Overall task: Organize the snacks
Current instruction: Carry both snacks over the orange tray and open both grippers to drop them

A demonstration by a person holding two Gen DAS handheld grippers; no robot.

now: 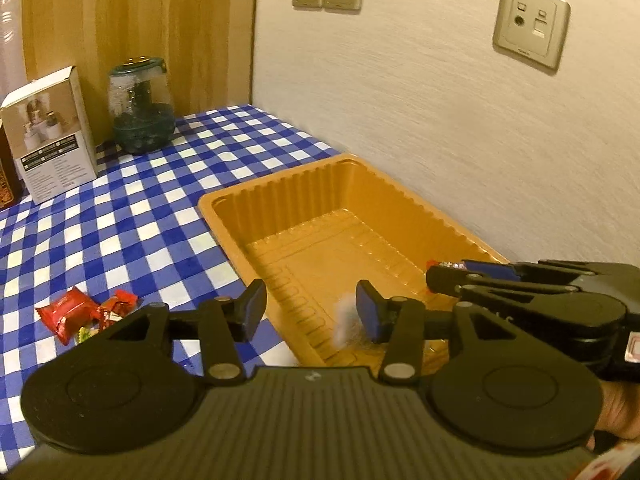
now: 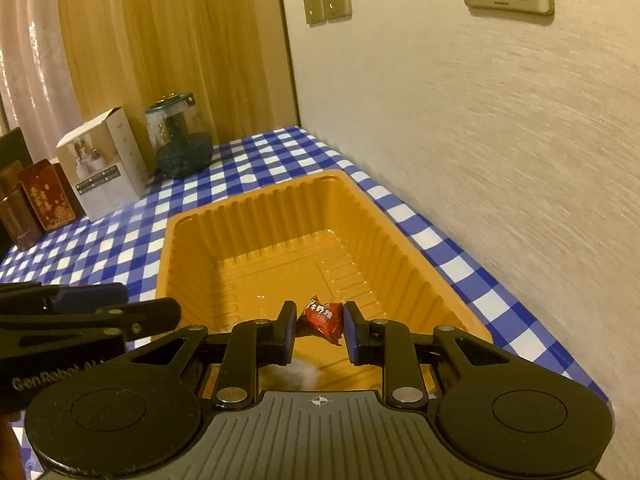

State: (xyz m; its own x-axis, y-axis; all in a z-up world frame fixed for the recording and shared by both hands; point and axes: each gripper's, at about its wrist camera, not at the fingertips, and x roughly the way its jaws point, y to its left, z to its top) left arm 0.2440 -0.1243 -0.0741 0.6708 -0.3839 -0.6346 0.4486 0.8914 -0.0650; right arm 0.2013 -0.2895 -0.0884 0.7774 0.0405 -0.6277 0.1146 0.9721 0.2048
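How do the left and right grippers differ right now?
The left gripper stands open, nothing pinched; the right gripper is shut on a red candy. The left straddles the orange tray's side rim; the right sits over its inside. Both point down towards it.

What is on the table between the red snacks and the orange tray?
Just bare blue-and-white checked cloth lies between the red snacks and the orange tray; nothing else rests there. The left wrist view shows it.
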